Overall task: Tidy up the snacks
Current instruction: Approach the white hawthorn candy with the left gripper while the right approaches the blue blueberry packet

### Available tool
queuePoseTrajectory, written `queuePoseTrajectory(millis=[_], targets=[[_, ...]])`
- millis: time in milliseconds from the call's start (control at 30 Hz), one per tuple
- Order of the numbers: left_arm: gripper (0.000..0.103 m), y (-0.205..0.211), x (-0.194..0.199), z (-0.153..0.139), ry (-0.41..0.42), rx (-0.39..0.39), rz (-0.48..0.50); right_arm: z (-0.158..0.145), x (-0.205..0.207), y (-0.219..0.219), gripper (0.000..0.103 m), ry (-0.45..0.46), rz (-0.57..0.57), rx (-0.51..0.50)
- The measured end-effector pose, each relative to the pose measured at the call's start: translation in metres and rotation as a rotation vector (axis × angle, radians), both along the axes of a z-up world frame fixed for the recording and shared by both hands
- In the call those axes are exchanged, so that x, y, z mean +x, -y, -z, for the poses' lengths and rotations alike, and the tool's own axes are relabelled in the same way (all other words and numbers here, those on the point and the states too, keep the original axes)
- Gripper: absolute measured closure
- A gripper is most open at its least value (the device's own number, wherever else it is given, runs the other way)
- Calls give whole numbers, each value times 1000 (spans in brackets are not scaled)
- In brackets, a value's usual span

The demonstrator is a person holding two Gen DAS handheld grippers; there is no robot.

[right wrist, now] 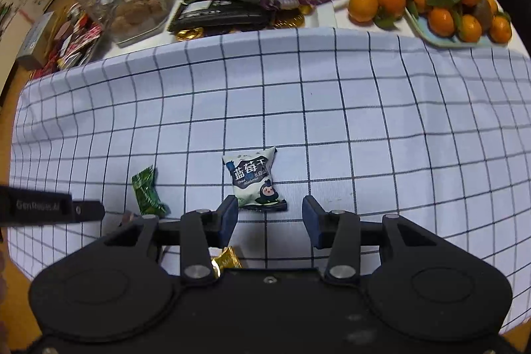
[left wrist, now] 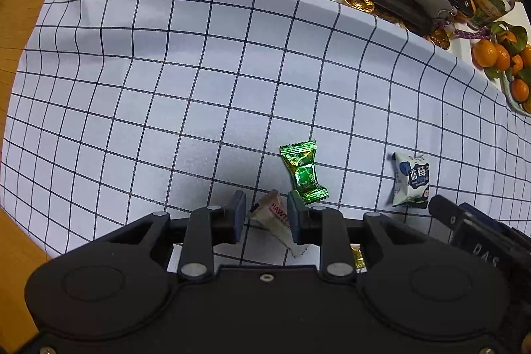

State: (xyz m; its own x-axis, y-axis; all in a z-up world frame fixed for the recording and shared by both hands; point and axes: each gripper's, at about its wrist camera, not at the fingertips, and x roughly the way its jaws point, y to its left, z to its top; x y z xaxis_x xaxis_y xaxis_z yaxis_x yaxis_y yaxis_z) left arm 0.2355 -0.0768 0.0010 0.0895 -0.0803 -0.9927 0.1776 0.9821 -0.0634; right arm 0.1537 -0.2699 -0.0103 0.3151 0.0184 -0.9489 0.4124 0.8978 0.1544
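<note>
Left hand-held gripper (left wrist: 267,214) clamped on a white hawthorn packet (left wrist: 272,218), just beside the green candy (left wrist: 303,170). Right hand-held gripper (right wrist: 270,219) apart, empty, hovering over the checked cloth (right wrist: 365,108). Blueberry packet (right wrist: 254,178) just ahead of right gripper, long axis pointing away, well right of green candy.

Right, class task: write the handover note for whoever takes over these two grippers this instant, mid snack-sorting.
Left gripper: shut on the white hawthorn packet, held tilted.
Right gripper: open, empty; blueberry packet lies on the checked cloth just ahead of its fingers.
Green candy lies on the cloth between the grippers; gold candy lies under the right one.
Done: no sorted group in view.
Left: place the hawthorn packet, then collect the other three.
</note>
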Motion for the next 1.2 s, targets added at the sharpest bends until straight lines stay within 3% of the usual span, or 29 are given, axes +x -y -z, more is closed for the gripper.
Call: queuePoseTrajectory(millis=[333, 667, 867, 1033, 1200], targets=[[67, -5, 9, 16, -60, -1, -18, 12, 19, 4, 58, 5, 82, 37], [67, -5, 7, 22, -76, 15, 12, 18, 7, -50, 57, -74, -198, 85], [67, -3, -1, 35, -120, 5, 33, 34, 2, -71, 57, -130, -272, 56], [67, -4, -11, 49, -156, 7, 43, 40, 1, -62, 58, -132, -253, -18], [67, -8, -21, 59, -183, -24, 32, 39, 0, -38, 58, -130, -175, -21]])
